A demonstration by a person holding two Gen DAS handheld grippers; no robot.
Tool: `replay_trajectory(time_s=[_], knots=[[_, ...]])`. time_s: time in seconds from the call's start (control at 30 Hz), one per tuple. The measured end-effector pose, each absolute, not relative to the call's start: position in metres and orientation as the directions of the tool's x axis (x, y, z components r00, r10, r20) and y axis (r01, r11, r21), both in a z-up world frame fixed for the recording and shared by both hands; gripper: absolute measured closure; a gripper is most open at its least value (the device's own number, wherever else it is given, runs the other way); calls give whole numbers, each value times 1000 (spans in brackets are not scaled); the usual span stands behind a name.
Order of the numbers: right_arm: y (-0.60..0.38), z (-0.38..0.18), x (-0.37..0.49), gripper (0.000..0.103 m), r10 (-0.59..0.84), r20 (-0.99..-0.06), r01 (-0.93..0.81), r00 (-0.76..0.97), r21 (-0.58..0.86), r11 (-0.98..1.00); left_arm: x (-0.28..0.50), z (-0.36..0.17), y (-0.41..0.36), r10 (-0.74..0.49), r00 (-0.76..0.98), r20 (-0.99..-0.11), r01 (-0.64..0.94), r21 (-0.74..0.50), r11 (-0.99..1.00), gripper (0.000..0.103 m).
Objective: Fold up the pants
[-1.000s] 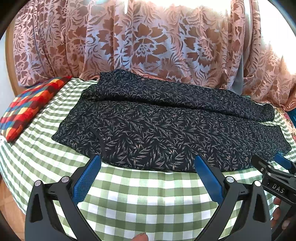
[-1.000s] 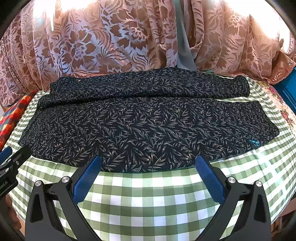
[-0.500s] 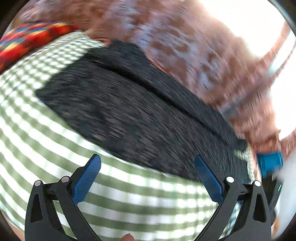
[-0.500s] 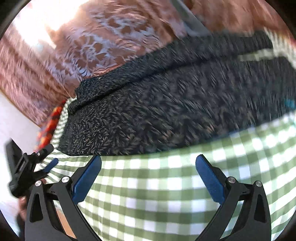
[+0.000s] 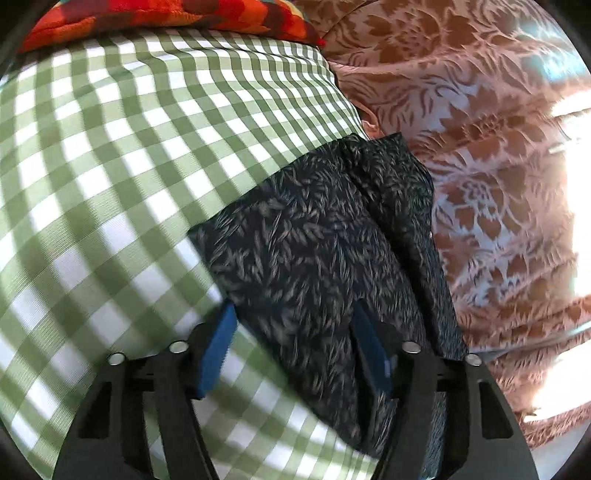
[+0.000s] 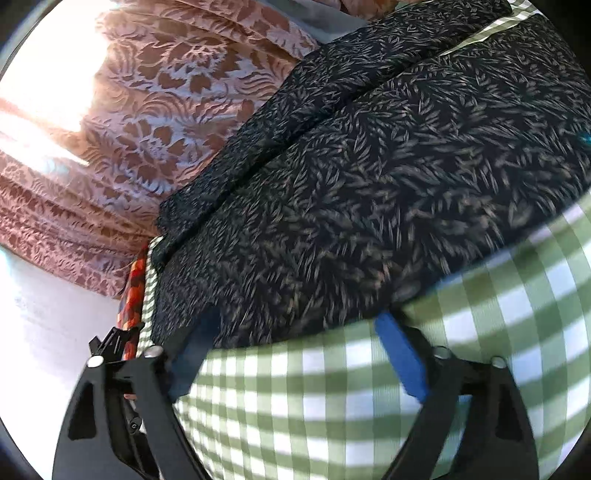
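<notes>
Pants (image 5: 325, 258): dark, leaf-printed, spread flat on the green checked cloth (image 5: 110, 155); one leg lying along the far side by the curtain (image 5: 498, 166), the other nearer.
Left gripper (image 5: 291, 347): jaws apart, straddling the near edge at one end of the pants; one blue pad on bare cloth, the other over dark fabric. No pinch made.
Right gripper (image 6: 299, 354): jaws apart, low over the near edge further along the pants; one pad at the fabric's rim, the other over the checks. No grip either.
Progress: judged barely begun (no fold visible; both legs side by side, unstacked). Left to do: grasp the near edge, bring one leg over the other, then halve lengthwise.
Left view only: the end corner of the pants, bare checked cloth beyond it, a red patterned cushion (image 5: 166, 14) at the far edge.
Right view only: the long run of both legs, a strip of checks between them near the top, a pale wall (image 6: 40, 325) at left.
Caution: frames blurred; contact between pads and fabric not certain.
</notes>
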State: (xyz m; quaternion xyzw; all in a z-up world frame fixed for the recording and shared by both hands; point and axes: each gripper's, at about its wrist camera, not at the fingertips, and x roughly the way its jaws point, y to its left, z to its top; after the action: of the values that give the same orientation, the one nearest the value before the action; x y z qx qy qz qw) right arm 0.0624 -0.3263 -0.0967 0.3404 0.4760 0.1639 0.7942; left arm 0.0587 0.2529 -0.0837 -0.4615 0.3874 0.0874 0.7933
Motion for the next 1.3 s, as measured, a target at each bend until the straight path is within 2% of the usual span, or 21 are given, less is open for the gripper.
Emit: replay_trajectory(time_s=[0.03, 0.07, 0.1, 0.13, 0.17, 0.23, 0.27, 0.3, 0.6, 0.63, 0.67, 0.73, 0.77, 0.83, 1.0, 1.1, 1.2, 1.27, 1.3], knots=[[-326, -99, 67, 29, 573, -653, 71, 496, 688, 722, 63, -84, 253, -221, 686, -693, -490, -664, 565, 64], [-325, -100, 71, 36, 565, -659, 74, 497, 681, 729, 68, -83, 251, -206, 678, -706, -495, -645, 582, 88], [-326, -101, 75, 40, 561, -659, 77, 501, 680, 729, 71, -81, 251, -185, 671, -718, -497, -620, 607, 98], [-328, -103, 78, 50, 557, -662, 84, 502, 677, 731, 71, -79, 251, -182, 677, -713, -488, -621, 613, 98], [-330, -104, 81, 66, 549, -669, 89, 501, 671, 737, 69, -78, 251, -177, 678, -713, -485, -616, 620, 98], [-336, -109, 83, 87, 524, -688, 116, 502, 654, 747, 61, -73, 249, -155, 676, -721, -477, -587, 654, 99], [-340, -112, 83, 94, 532, -684, 122, 499, 663, 739, 56, -71, 250, -156, 678, -718, -471, -588, 657, 99], [-342, -113, 81, 96, 531, -686, 125, 497, 662, 739, 50, -68, 249, -162, 680, -715, -463, -589, 662, 99], [-343, -96, 21, 98, 559, -717, 6, 416, 616, 787, -36, -58, 248, -121, 629, -768, -479, -505, 718, 99], [-343, -95, 13, 96, 571, -718, -7, 398, 620, 785, -45, -61, 249, -122, 627, -770, -474, -501, 724, 99], [-346, -95, 5, 87, 574, -718, -10, 393, 621, 783, -53, -65, 249, -122, 616, -778, -481, -494, 725, 99], [-362, -89, -6, 75, 566, -712, 9, 416, 625, 781, -64, -74, 248, -122, 593, -796, -486, -475, 734, 99], [-374, -86, -9, 66, 539, -716, 32, 444, 614, 789, -65, -76, 248, -119, 590, -798, -485, -468, 739, 99], [-412, -81, -13, 56, 462, -726, 114, 510, 589, 800, -63, -77, 248, -120, 587, -801, -478, -462, 747, 99], [-521, -79, -8, 53, 199, -752, 394, 629, 529, 751, -56, -74, 239, -72, 571, -818, -469, -398, 789, 99], [-573, -92, 13, 55, 118, -768, 510, 629, 523, 683, -56, -73, 240, -70, 571, -818, -468, -394, 792, 99], [-592, -97, 31, 66, 111, -762, 534, 638, 542, 649, -57, -71, 239, -63, 573, -817, -464, -387, 797, 99], [-594, -97, 42, 97, 86, -782, 541, 617, 502, 675, -57, -67, 238, -61, 579, -813, -460, -387, 799, 99], [-592, -95, 44, 97, 71, -791, 542, 607, 478, 692, -58, -63, 239, -64, 588, -806, -458, -397, 796, 99]])
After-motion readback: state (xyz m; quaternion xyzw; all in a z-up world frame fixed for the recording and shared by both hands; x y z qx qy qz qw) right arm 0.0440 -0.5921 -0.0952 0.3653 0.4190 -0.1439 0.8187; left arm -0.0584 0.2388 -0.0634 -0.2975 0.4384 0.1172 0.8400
